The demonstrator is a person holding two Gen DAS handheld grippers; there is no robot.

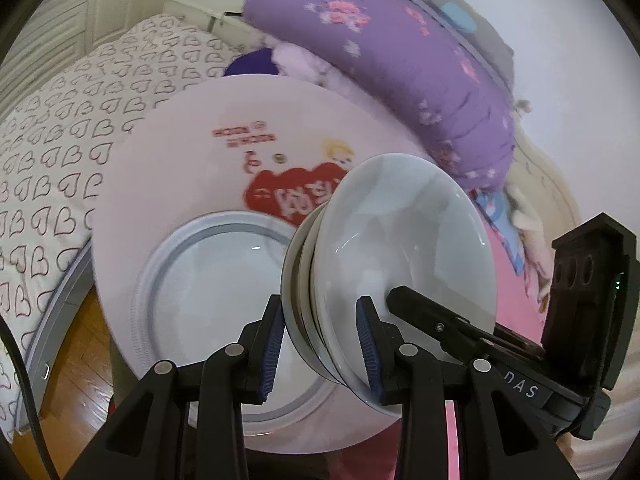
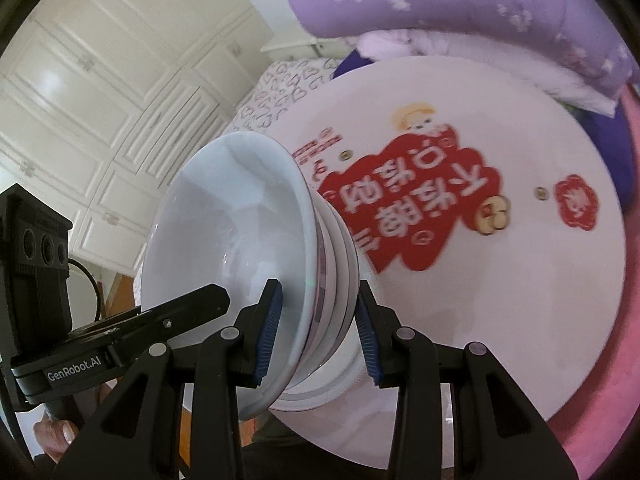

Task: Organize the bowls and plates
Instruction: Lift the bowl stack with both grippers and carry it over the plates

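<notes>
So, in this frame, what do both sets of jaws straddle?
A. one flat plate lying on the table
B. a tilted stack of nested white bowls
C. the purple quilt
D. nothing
B: in both wrist views the blue-padded jaws sit on either side of the rims of the tilted stack of nested white bowls, above the round pink table.
</notes>
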